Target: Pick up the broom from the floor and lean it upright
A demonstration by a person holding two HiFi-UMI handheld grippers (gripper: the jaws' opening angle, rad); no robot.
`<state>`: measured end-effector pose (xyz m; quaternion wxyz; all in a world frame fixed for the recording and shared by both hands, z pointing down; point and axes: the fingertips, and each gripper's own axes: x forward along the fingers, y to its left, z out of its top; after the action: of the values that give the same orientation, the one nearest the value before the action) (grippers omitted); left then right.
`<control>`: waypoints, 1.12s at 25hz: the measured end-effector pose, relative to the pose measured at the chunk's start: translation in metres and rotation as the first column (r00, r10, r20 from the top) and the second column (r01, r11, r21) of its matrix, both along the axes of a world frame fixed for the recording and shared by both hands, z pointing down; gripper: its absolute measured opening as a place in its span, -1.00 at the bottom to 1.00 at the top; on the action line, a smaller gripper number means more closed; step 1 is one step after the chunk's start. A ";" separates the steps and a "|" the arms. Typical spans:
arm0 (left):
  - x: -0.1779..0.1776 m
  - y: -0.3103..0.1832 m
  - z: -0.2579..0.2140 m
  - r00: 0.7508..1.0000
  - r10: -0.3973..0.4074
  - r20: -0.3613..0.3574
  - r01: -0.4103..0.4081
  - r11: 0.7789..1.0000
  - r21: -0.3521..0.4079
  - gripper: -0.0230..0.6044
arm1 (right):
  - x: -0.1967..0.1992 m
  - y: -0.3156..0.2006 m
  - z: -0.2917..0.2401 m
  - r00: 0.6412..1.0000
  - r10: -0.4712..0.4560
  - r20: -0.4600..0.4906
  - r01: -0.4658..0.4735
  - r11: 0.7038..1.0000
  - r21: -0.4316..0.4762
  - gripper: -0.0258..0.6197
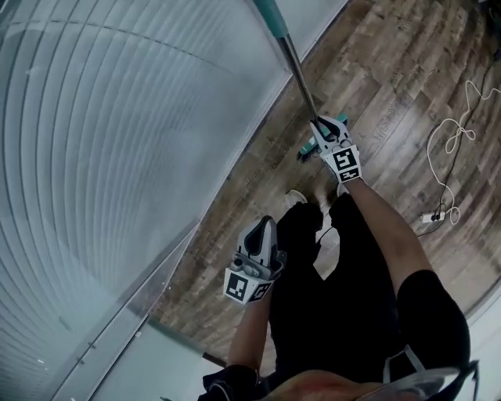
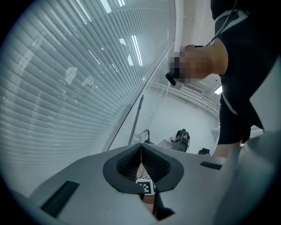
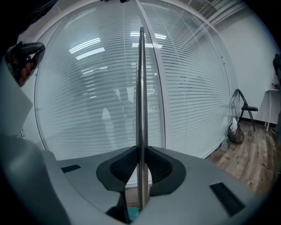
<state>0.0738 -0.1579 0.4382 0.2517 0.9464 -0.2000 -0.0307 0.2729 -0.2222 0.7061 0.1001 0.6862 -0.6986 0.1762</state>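
The broom stands nearly upright beside the glass wall. Its metal handle (image 1: 298, 72) rises to a teal grip (image 1: 270, 9), and the teal head (image 1: 311, 146) rests on the wooden floor. My right gripper (image 1: 321, 125) is shut on the lower handle. In the right gripper view the handle (image 3: 141, 88) runs straight up between the pads of that gripper (image 3: 141, 151). My left gripper (image 1: 264, 231) hangs lower and nearer my legs, apart from the broom. In its own view the left gripper (image 2: 141, 151) has its pads pressed together with nothing between them.
A curved glass wall with white blinds (image 1: 117, 157) fills the left side. A white cable and power strip (image 1: 450, 149) lie on the wood floor at the right. A folding chair (image 3: 246, 107) stands by the far wall. My legs and shoes are below the grippers.
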 end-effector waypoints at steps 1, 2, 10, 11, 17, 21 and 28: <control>-0.001 -0.010 0.012 1.000 0.008 -0.003 -0.008 1.000 0.003 -0.86 | 0.001 -0.009 0.017 1.000 -0.007 -0.011 0.007 1.000 -0.002 -0.68; -0.002 -0.019 0.023 1.000 0.008 -0.011 -0.008 1.000 0.002 -0.86 | 0.002 -0.016 0.035 1.000 -0.016 -0.020 0.016 1.000 -0.007 -0.68; -0.029 -0.058 0.100 0.996 -0.080 -0.026 0.080 0.997 -0.005 -0.86 | 0.012 -0.046 0.141 0.998 -0.041 -0.042 0.038 0.998 -0.055 -0.68; -0.031 -0.057 0.104 0.996 -0.088 -0.025 0.087 0.996 -0.013 -0.86 | 0.011 -0.046 0.149 0.998 -0.042 -0.039 0.039 0.997 -0.066 -0.68; -0.026 -0.053 0.126 0.997 -0.079 -0.022 0.079 0.996 -0.036 -0.86 | 0.016 -0.055 0.183 0.998 -0.066 -0.010 0.065 0.994 -0.091 -0.68; -0.027 -0.063 0.140 0.994 -0.107 -0.032 0.105 0.993 -0.056 -0.86 | 0.018 -0.062 0.208 0.999 -0.045 -0.006 0.044 0.992 -0.117 -0.68; -0.033 -0.068 0.162 0.990 -0.134 -0.039 0.130 0.989 -0.076 -0.86 | 0.013 -0.070 0.238 0.995 -0.087 -0.058 0.077 0.985 -0.152 -0.68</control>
<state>0.0405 -0.2255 0.5998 0.2882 0.9203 -0.2576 -0.0605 0.2860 -0.2924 0.9444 0.1810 0.6528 -0.7074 0.2017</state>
